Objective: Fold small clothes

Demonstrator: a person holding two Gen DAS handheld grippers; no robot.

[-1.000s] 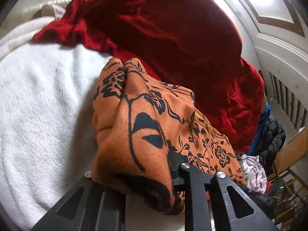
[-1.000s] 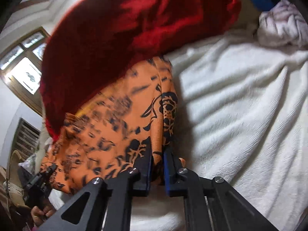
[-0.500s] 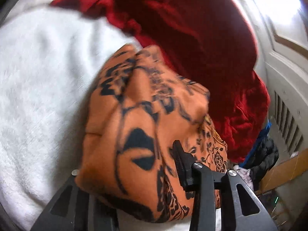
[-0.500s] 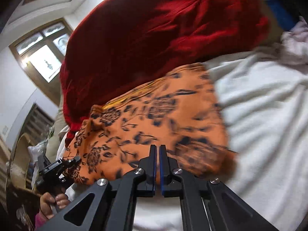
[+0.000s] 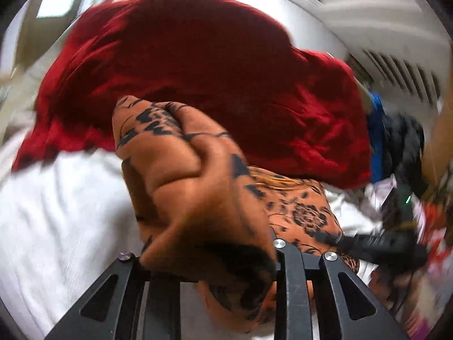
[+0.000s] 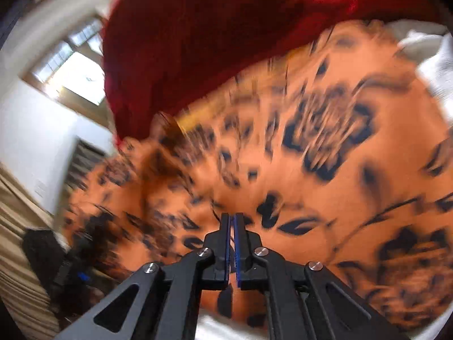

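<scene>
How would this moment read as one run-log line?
left gripper: closing on orange floral garment | right gripper: shut on same garment | red cloth behind

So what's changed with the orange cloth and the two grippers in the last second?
The right gripper has closed fully on an edge of the orange cloth and pushed in; the print now fills its view. The left gripper carries a bunched fold of cloth that now stands higher against the red blanket; its jaws have just been closing after widening briefly. The red blanket and white cover stay put.

place: home bedroom | signs: white bedding, heaped clothes far right, window, panelled wall
</scene>
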